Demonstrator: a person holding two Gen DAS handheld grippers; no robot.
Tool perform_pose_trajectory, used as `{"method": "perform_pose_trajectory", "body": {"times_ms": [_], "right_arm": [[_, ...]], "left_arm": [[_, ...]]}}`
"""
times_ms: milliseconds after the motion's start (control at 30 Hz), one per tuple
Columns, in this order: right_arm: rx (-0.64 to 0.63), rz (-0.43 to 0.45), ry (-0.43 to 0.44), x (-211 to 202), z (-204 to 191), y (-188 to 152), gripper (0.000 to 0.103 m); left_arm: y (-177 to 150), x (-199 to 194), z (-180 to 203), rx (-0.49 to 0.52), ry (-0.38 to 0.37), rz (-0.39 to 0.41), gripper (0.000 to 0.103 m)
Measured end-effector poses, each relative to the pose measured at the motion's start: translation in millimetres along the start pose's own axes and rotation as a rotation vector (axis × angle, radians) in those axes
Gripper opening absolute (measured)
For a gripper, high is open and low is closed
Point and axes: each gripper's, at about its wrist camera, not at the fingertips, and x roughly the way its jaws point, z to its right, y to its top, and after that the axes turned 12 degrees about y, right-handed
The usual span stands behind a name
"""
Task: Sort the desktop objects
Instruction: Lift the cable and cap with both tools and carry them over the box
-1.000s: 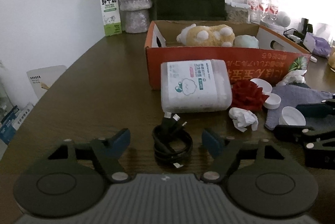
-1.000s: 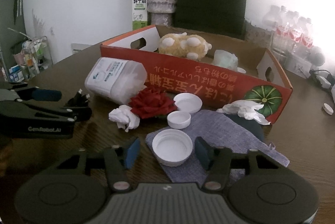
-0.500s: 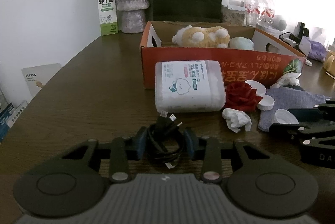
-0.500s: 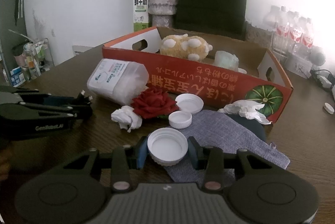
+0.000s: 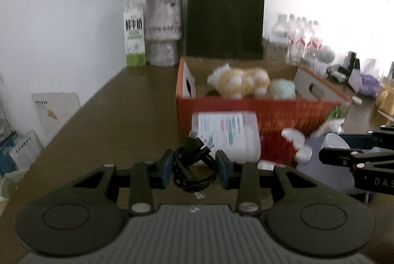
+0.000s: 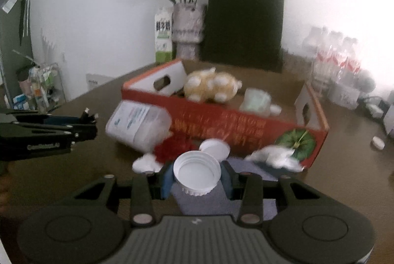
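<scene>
- Left gripper [image 5: 194, 169]: fingers drawn in about a third of the way, pads pressed on both sides of a coiled black cable [image 5: 193, 166]. The coil sits between the pads, with its plug ends sticking up and away toward the far side.
- Right gripper [image 6: 197, 177]: fingers at a similar narrow gap, clamped on a white jar lid [image 6: 197, 171]. The lid's open side faces up and its threaded rim shows between the pads.
- Both held items look clear of the table [image 5: 110, 111]; blur in both views fits hands in motion.
- Key relation: the orange cardboard box [image 5: 258, 108] lies straight ahead on the far side of both grippers, its long axis running left to right across the view. My guess is it serves as the drop target.
- From the left gripper the near box wall stands behind a white wipes tub [image 5: 227, 133], so the cable would have to pass over the tub. The right gripper faces the box wall more directly and seems nearer to it.
- Box contents: a tan plush toy [image 6: 211, 87] and a pale green item [image 6: 256, 101].
- Loose on the table near the box: a red fabric flower [image 6: 174, 148], crumpled tissue, a second white lid [image 6: 215, 149], a grey cloth [image 6: 243, 165].
- Room: dark wooden table, white wall; a vase of flowers [image 5: 161, 29], a milk carton [image 5: 134, 34], a black paper bag [image 5: 225, 17] and water bottles at the far edge.
</scene>
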Motion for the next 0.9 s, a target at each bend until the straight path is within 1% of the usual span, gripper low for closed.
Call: {"method": "perform_pose_trajectory", "body": {"times_ms": [267,400,500,567,667,800,900], "right_arm": [[-0.03,0.102,-0.054,-13.7,14.3,38.3,0.039],[-0.044,0.136,-0.084,-14.7,27.0,59.3,0.039],[-0.043,0.143,-0.091,-10.3,39.6,75.1,0.039],[-0.038,0.136,-0.091,-4.3,48.6,84.7,0.039],[-0.025,0.114,-0.092,7.9,62.9,96.8,0.039],[-0.005,0.066,-0.107,27.9,83.6,104.9,0.039],[0.014,0.018,-0.119,45.4,100.3,105.5,0.039]], "left_arm": [[46.6,-6.1,7.9,0.002,-0.016,0.134,0.037],[74.2,1.0,15.8,0.011,-0.029,0.161,0.037],[93.3,8.7,22.8,0.017,-0.044,0.17,0.037],[104.9,15.6,29.3,0.027,-0.051,0.166,0.037],[118.3,30.3,37.5,0.04,-0.056,0.14,0.037],[130.2,59.4,50.8,0.056,-0.062,0.062,0.037],[131.0,81.6,60.7,0.075,-0.064,0.002,0.037]]}}
